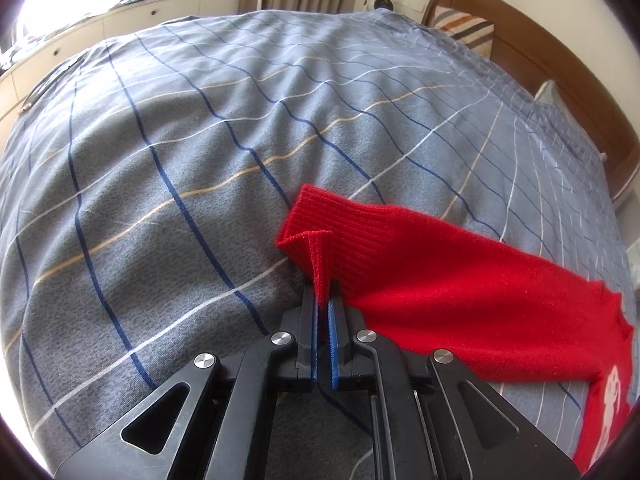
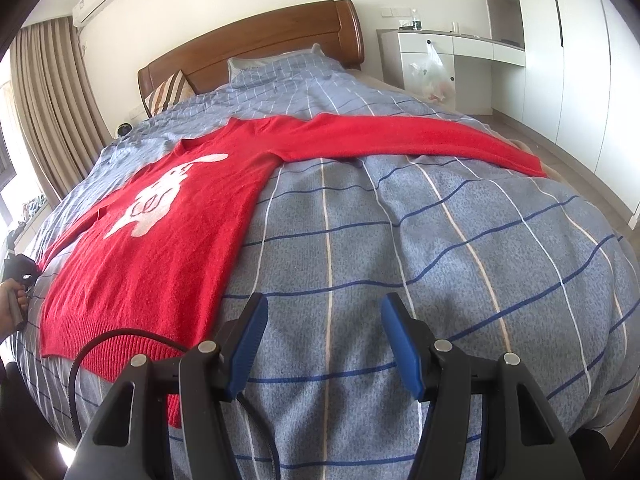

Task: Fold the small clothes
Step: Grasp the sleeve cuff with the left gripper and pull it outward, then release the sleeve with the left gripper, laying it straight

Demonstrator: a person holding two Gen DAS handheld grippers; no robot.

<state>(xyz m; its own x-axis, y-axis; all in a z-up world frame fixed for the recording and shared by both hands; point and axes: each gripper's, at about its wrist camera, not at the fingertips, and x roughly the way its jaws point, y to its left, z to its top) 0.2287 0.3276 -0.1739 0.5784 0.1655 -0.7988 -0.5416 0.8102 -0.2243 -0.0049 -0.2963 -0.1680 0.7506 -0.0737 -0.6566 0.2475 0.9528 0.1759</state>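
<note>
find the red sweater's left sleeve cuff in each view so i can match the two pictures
Left wrist view: the ribbed cuff sits just right of centre, pinched in the left gripper.
Right wrist view: the cuff is not clearly visible; that sleeve runs to the far left edge beside a hand.
Shared landmark: the sweater's white rabbit motif, at bottom right in the left view, left of centre in the right view.

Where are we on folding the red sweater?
Done: red knit sweater lies flat on the grey checked bedspread, rabbit motif up. In hand: left gripper pinches one ribbed sleeve cuff. Left: every fold; other sleeve lies outstretched, right gripper open, empty.
</note>
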